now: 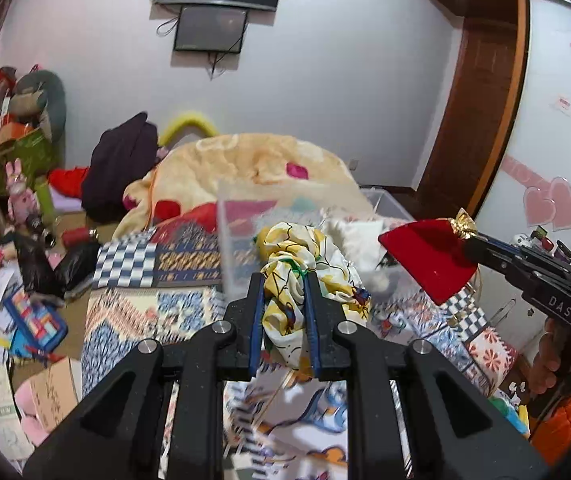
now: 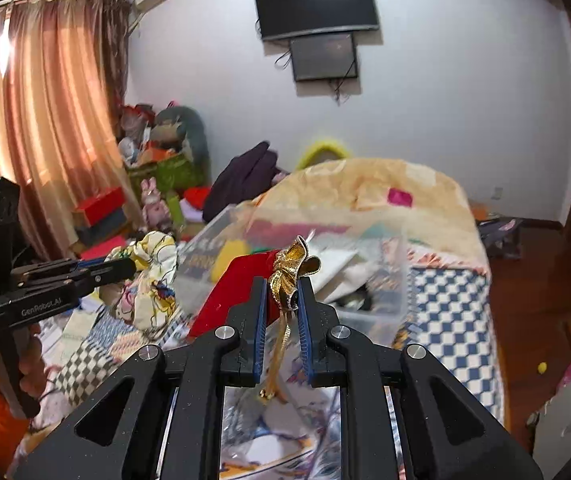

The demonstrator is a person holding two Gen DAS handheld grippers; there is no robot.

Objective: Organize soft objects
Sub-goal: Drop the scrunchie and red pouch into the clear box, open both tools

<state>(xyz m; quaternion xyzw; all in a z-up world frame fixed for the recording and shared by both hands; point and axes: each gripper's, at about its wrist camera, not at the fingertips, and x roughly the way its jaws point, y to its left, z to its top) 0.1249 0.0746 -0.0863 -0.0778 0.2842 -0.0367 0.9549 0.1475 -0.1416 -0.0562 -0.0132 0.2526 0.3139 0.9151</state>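
Note:
My left gripper (image 1: 284, 280) is shut on a crumpled yellow and white printed cloth (image 1: 305, 260) and holds it above the bed, near a clear plastic bin (image 1: 241, 240). The same cloth (image 2: 153, 276) and left gripper (image 2: 135, 266) show at the left of the right wrist view. My right gripper (image 2: 281, 284) is shut on the gold ruffled neck (image 2: 293, 268) of a red velvet pouch (image 2: 241, 292), held above the bed in front of the bin (image 2: 365, 276). The pouch (image 1: 425, 260) and right gripper (image 1: 467, 246) show at the right of the left wrist view.
The bed has a patterned patchwork cover (image 1: 145, 312) and a peach blanket (image 1: 253, 160). The bin holds white and coloured soft items (image 1: 361, 232). The floor at the left is littered with books, bags and toys (image 1: 25, 280). A wardrobe (image 1: 557, 120) stands at the right.

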